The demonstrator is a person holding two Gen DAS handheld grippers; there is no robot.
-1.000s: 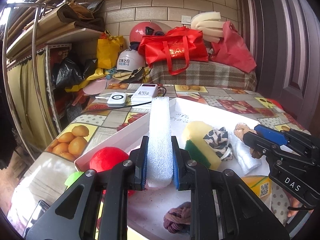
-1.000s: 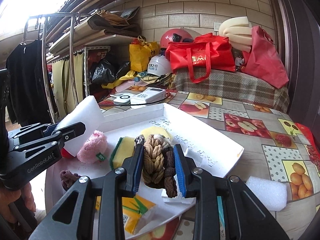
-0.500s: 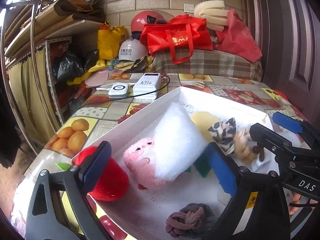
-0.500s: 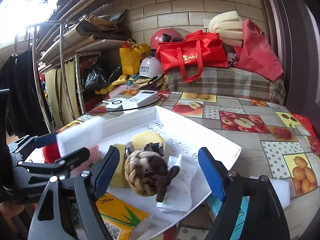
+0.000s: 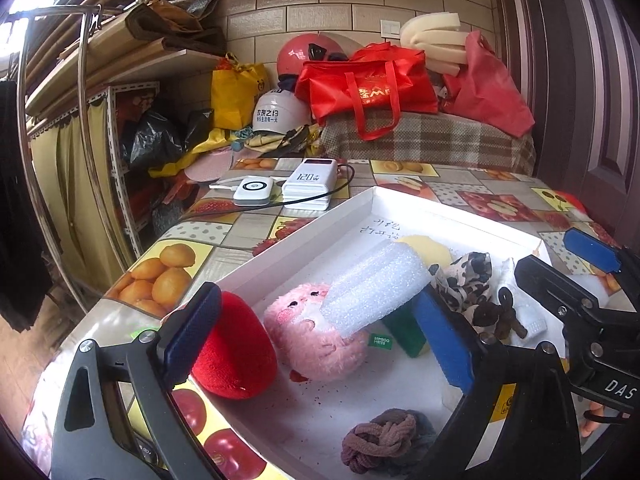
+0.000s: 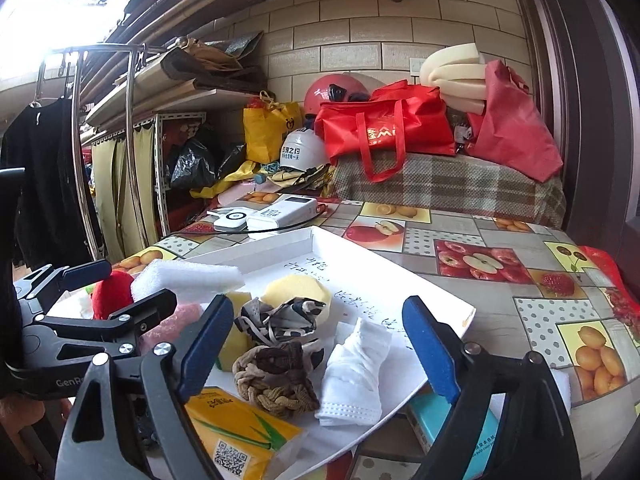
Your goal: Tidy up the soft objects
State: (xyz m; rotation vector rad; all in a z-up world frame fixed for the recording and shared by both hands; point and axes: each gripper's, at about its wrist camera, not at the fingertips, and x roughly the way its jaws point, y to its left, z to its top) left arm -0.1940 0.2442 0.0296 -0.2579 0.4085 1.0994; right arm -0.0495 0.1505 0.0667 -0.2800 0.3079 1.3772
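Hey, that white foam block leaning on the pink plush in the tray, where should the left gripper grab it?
Grip the white foam block across its long flat faces near the raised end, coming from above and the near side. It lies tilted, its low end on the pink plush and its high end propped up, so that end is probably freest.

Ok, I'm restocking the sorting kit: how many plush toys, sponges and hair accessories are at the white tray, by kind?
Plush toys: 2, pink plush and red plush
Sponges: 2, green-backed sponge and round yellow sponge
Braided hair-tie bundles: 2, mauve bundle and brown bundle
Leopard scrunchie: 1
Total: 7
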